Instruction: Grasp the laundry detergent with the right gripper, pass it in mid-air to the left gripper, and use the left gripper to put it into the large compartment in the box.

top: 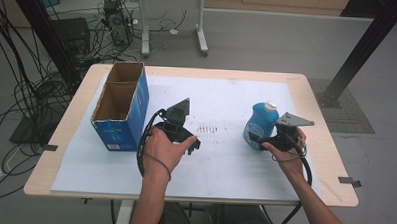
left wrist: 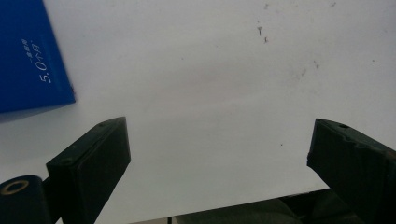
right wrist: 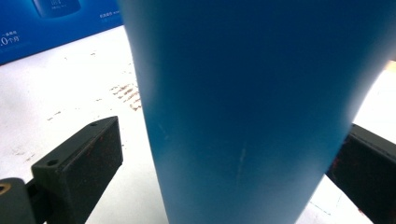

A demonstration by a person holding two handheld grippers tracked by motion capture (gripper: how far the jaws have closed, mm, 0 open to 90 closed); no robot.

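A blue bottle [top: 260, 125] with a white cap stands upright on the white sheet at the right. My right gripper [top: 256, 140] is open at its lower body. In the right gripper view the bottle [right wrist: 243, 93] stands between the jaws of the right gripper [right wrist: 232, 128], with a clear gap at the left jaw and the right jaw close to its side. An open-topped blue cardboard box [top: 119, 106] stands at the left. My left gripper [top: 193, 144] is just right of the box, open and empty over bare sheet. In the left gripper view, this gripper [left wrist: 219, 128] has its jaws wide apart.
The white sheet [top: 224, 165] covers most of the wooden table [top: 330, 161]. A corner of the blue box [left wrist: 28, 60] lies at the upper left of the left gripper view, and the box [right wrist: 46, 23] is behind the bottle in the right gripper view. Faint dark smudges [top: 208, 128] mark the sheet's middle.
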